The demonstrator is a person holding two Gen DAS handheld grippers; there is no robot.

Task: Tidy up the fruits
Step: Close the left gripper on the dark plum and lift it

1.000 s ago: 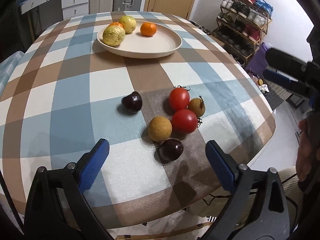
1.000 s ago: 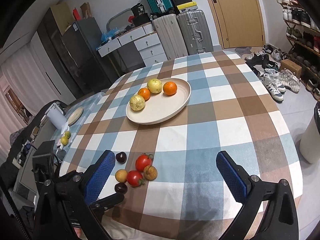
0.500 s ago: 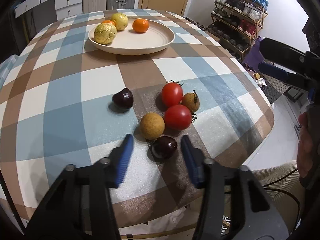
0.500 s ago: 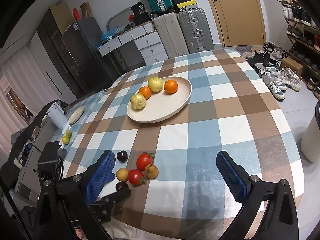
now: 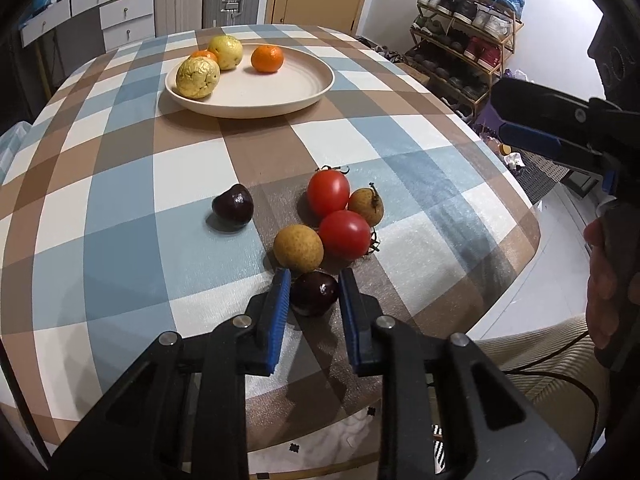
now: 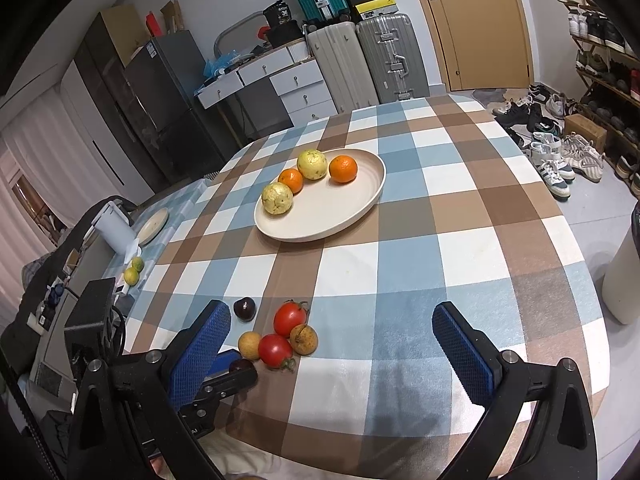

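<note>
My left gripper (image 5: pixel 315 280) has its jaws closing on a dark plum (image 5: pixel 314 294) near the table's front edge, and both blue pads press its sides. Just beyond lie two tomatoes (image 5: pixel 329 193) (image 5: pixel 345 234), two brown round fruits (image 5: pixel 298 248) (image 5: pixel 366 205) and a second dark plum (image 5: pixel 233 208). The cream plate (image 5: pixel 280 96) further back holds two oranges and two yellow fruits. My right gripper (image 6: pixel 330 312) hovers open over the table's front right, with nothing between its fingers. In its view the held plum (image 6: pixel 241 365) shows at lower left.
The checked tablecloth (image 6: pixel 420 208) ends close behind the held plum. A person's hand (image 5: pixel 604 280) grips the right handle at the right. A shoe rack (image 5: pixel 468 40) and shoes stand to the right, suitcases (image 6: pixel 384 60) and drawers behind. A white jug (image 6: pixel 114 228) and limes (image 6: pixel 132 276) sit to the left.
The left gripper's jaws went from wide open to closed on the nearest dark plum, and it edged forward toward the fruit. The right gripper stayed still and open.
</note>
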